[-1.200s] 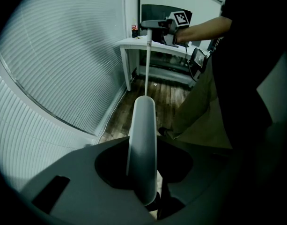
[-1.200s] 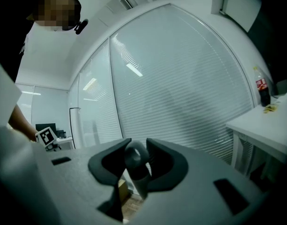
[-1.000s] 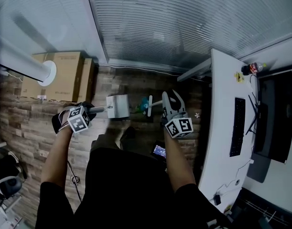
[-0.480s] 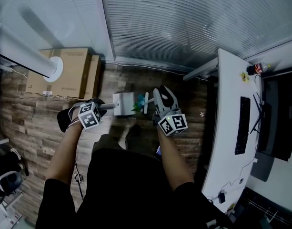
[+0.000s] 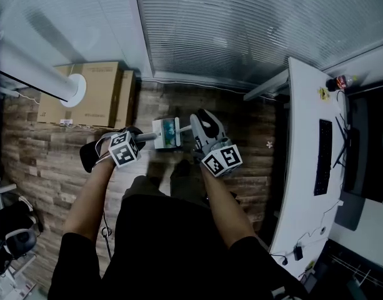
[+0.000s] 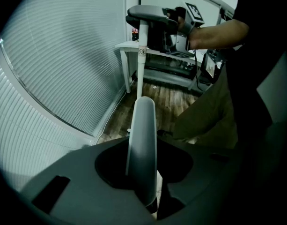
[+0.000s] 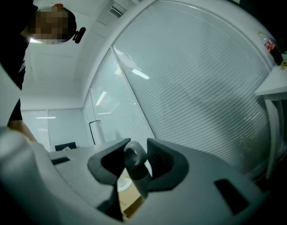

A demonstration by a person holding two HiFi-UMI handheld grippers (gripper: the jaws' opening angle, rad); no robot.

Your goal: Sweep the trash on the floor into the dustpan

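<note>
Fingers of the left gripper (image 6: 142, 172) are closed on the white dustpan handle (image 6: 142, 135); those of the right gripper (image 7: 134, 168) pinch the grey broom handle (image 7: 133, 156). The dustpan (image 5: 160, 136) sits on the wooden floor (image 5: 47, 155) between both grippers.

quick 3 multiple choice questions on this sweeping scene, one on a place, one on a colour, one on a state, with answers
1. Where do the brown cardboard boxes stand?
A on the desk
B on the wood floor at the head view's left
C behind the person

2. What colour is the plastic dustpan?
A white
B red
C black

3. How are the right tongs?
A open and empty
B out of view
C shut on the grey ring-ended broom handle

Answers: B, the boxes rest on the floorboards left of the arms; A, its body shows white; C, both pads press the handle's end.
</note>
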